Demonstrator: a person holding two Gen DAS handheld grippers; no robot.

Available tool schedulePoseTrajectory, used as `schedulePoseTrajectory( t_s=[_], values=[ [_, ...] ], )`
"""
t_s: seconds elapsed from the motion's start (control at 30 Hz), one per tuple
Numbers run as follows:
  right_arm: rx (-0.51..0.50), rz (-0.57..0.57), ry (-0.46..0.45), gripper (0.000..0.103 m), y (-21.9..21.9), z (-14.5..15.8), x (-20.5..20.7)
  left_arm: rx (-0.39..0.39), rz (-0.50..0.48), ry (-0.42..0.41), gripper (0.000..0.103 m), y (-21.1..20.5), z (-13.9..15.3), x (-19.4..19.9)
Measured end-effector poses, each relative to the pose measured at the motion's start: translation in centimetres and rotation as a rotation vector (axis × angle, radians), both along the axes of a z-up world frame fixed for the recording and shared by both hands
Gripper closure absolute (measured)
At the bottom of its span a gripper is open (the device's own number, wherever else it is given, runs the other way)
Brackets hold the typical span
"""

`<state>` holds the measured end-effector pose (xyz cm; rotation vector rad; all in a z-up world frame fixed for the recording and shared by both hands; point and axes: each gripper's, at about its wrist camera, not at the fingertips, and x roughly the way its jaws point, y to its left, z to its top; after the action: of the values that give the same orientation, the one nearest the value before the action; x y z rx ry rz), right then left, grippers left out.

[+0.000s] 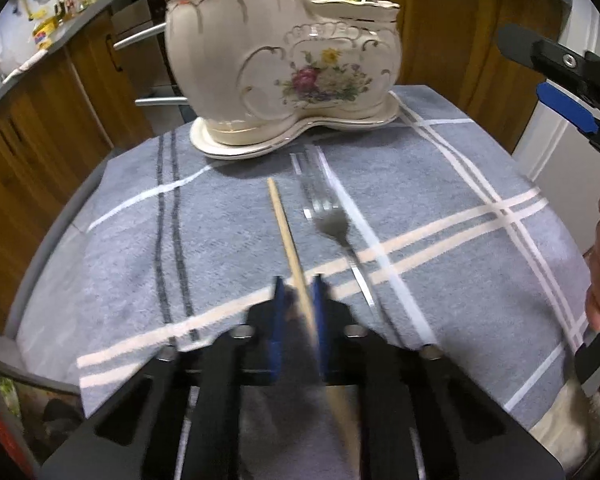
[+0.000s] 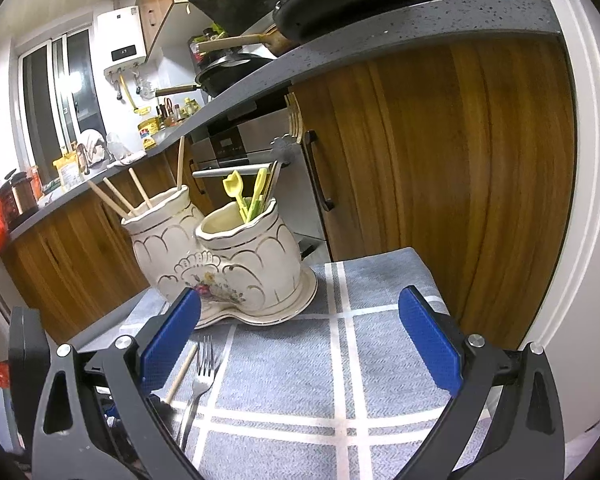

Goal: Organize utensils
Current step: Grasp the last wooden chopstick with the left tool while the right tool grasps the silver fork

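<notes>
Wooden and pale, the chopstick (image 1: pixel 288 240) sits between the blue pads of the left gripper (image 1: pixel 298 300), which looks clenched on its shaft, the thin tip pointing ahead toward the ceramic holder (image 1: pixel 284 76) while the thicker end runs back under the camera. The view is blurred near the pads, so how firm the grip is remains a judgement. To do this step well, the stick should probably be tipped toward upright before it reaches the holder, then lowered into the taller compartment (image 2: pixel 156 216), where other chopsticks (image 2: pixel 118 200) already lean, not into the lower compartment (image 2: pixel 236 220) with the yellow and green utensils (image 2: pixel 246 196). A slow descent helps, since the rim is glazed and the holder only rests on its saucer (image 1: pixel 300 130); a sideways knock could shift it on the grey checked cloth (image 1: pixel 440 220). Held well back from the tip, the stick may swing, so letting go only once the tip is well inside the mouth seems wise. A metal fork (image 1: pixel 332 220) lies flat on the cloth just right of the chopstick, tines toward the holder, apart from both tools and not yet sorted. The right gripper (image 2: pixel 300 340) hovers with its pads spread wide and nothing between them, aimed at the cloth right of the fork, with the holder beyond it.
</notes>
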<state>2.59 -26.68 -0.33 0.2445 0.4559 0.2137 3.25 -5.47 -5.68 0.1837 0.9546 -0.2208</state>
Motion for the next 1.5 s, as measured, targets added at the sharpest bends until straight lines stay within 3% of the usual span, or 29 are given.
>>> schedulePoseTrajectory(
  t_s=[0.3,0.43,0.53,0.67,0.8,1.1,1.23,1.27,1.5],
  values=[
    [-0.097,0.114,0.108,0.007,2.5,-0.7,0.3,-0.052,0.035,0.007,0.098,2.9,0.3,0.4],
    [-0.159,0.200,0.208,0.022,5.1,-2.2,0.2,-0.089,0.056,-0.015,0.098,4.1,1.2,0.4],
    [-0.192,0.258,0.272,0.045,7.0,-3.4,-0.1,-0.113,0.057,-0.030,0.098,4.9,1.6,0.3],
    [-0.200,0.304,0.345,0.066,8.9,-4.5,0.0,-0.139,0.048,-0.037,0.098,5.7,2.0,0.4],
    [-0.252,0.318,0.380,0.074,11.0,-5.0,-0.1,-0.165,0.046,-0.047,0.098,6.2,2.2,-0.1],
    [-0.390,0.318,0.451,0.082,14.7,-5.5,0.5,-0.188,0.037,-0.066,0.098,6.5,2.5,-0.4],
    [-0.396,0.314,0.486,0.083,15.2,-5.4,1.2,-0.188,0.030,-0.078,0.098,6.4,2.7,-0.5],
    [-0.395,0.319,0.489,0.088,15.5,-5.3,1.5,-0.188,0.028,-0.080,0.098,6.4,2.8,-0.5],
    [-0.392,0.320,0.434,0.098,16.1,-5.4,0.6,-0.192,0.026,-0.087,0.098,6.5,2.8,-0.6]
  ],
)
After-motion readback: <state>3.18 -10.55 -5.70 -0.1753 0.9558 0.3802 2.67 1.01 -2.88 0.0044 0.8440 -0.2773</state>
